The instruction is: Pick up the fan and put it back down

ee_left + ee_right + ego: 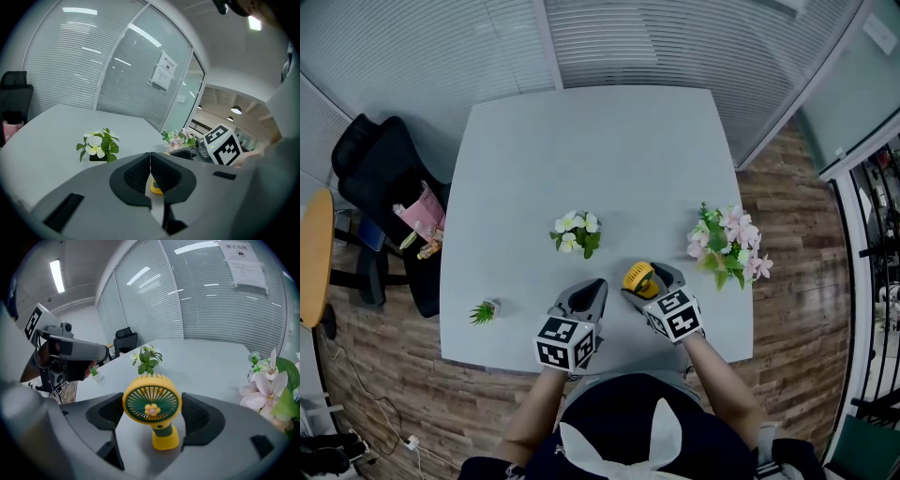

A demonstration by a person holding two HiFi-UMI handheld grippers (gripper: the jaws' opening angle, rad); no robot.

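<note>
Your right claw (pixel 151 411) has the fan (pixel 151 401) by its head, still standing on the counter (pixel 581 150)

The pads meet both sides of the round yellow grille; the base rests near the counter's front edge, and your left claw (pixel 150 155) sits closed and empty beside it. Expect a light, hard plastic body, top-heavy, smooth-rimmed, with thin grille bars. Squeeze gently, or take the thicker neck below the head instead.

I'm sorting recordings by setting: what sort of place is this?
Probably an office meeting room: glass partitions backed by blinds, a notice stuck on the glass, and a black office chair beside a plain white table.
</note>
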